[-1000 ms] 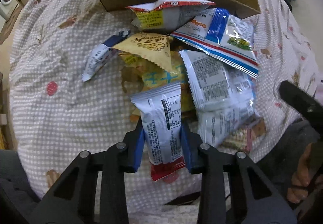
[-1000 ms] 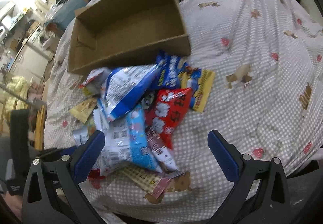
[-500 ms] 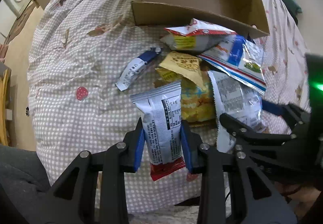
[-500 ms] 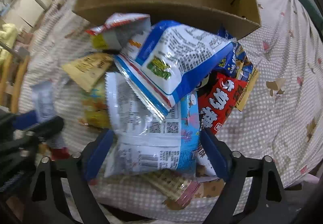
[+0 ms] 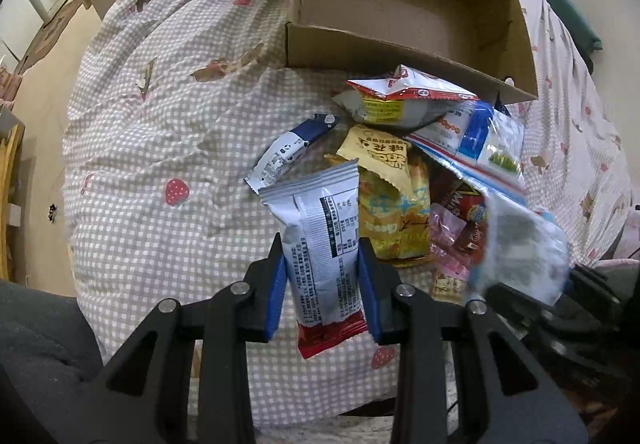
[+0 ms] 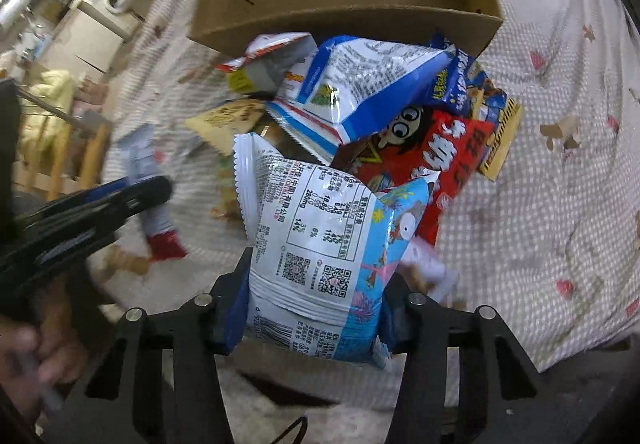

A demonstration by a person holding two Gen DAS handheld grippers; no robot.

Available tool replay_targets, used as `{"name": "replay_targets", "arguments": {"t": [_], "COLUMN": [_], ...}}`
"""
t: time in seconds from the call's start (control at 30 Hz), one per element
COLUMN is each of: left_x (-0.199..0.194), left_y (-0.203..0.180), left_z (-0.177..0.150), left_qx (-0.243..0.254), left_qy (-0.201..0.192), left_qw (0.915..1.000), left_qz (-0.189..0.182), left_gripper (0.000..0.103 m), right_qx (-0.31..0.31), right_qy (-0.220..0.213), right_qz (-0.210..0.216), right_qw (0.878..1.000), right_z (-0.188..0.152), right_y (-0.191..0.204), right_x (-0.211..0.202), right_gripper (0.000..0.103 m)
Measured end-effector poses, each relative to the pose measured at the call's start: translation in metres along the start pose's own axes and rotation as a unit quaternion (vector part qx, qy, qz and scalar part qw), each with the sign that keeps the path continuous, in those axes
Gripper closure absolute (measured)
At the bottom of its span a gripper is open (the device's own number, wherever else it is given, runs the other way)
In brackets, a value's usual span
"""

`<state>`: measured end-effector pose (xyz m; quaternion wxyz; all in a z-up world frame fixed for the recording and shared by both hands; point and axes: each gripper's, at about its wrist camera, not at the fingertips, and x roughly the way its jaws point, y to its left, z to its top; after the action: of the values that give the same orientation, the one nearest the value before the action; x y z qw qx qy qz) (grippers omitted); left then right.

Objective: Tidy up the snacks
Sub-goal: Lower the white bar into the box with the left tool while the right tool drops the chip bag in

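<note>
Both grippers are loaded. The left gripper [image 5: 322, 284] pinches a grey packet [image 5: 320, 244] with a red end between its blue pads, lifted above the checked cloth [image 5: 160, 124]. The right gripper [image 6: 312, 304] squeezes a white-and-blue bag [image 6: 320, 240] upright. Beyond them the snack pile [image 5: 420, 164] lies against the open box [image 5: 400, 12], whose inside looks bare.

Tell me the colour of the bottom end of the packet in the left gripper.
Red, below a silver-grey body; the packet shows best in the left wrist view.
</note>
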<state>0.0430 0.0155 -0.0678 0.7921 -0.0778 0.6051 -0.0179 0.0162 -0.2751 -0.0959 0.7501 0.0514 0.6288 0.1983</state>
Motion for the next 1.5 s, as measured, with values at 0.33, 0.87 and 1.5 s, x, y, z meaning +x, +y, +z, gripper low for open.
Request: {"name": "replay_targets", "arguments": {"t": [0.33,0.87,1.5], "left_x": [-0.012,-0.045,0.024], "left_y": [-0.006,-0.032,-0.025], "left_z": [0.02,0.155,0.196], "left_qx": [0.013,0.048,0.033], "left_qy": [-0.033,-0.124,-0.171], "left_qw": [0.9993,0.991,0.9847], "left_qz": [0.008,0.013,-0.002], "left_gripper": [0.074,0.074,0.074], "right_qx": [-0.005,0.008,0.012], "right_qy": [-0.085,-0.222,-0.218], "right_qz": [0.029,0.008,-0.005], "right_qw": [0.996,0.975,0.976], "right_z": [-0.008,0.122,0.173], "right_y": [-0.016,-0.041,-0.068], "right_x": [-0.057,-0.098,-0.025], "right_gripper": [0.05,0.05,0.05]}}
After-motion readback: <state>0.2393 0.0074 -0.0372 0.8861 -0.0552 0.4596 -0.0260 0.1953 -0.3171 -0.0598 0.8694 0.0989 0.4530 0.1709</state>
